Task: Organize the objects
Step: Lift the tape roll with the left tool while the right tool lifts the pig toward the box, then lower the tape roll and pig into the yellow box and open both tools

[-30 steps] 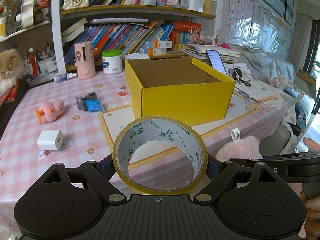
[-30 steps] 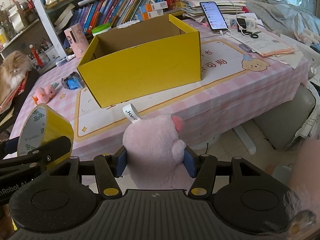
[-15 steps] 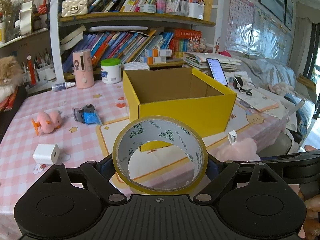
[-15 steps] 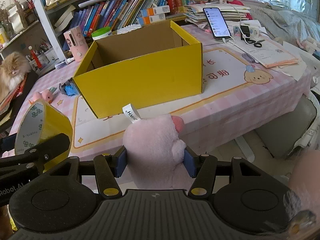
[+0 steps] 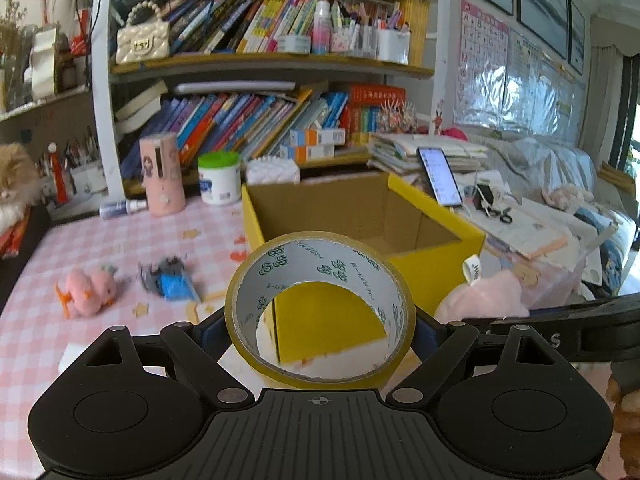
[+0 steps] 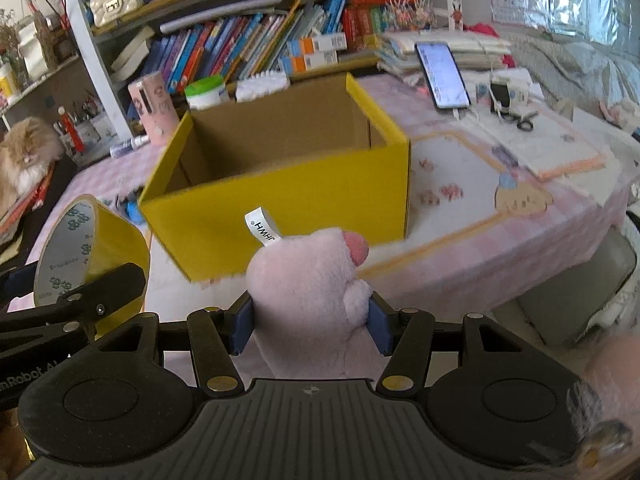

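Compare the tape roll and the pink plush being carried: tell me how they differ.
The tape roll is a rigid yellow hollow ring; the pink plush is soft, solid and fuzzy. The tape roll sits in the left gripper, the pink plush in the right gripper. Only the plush has a white tag. Both are clamped, facing the yellow box.

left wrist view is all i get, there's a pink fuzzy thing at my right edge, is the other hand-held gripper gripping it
Observer: Yes. The right hand-held gripper has its blue pads pressed on both sides of a pink plush toy.
Operator: is it over the box yet
Observer: Not yet. In the right wrist view the toy shows in front of the near wall of the yellow cardboard box, not above its open top.
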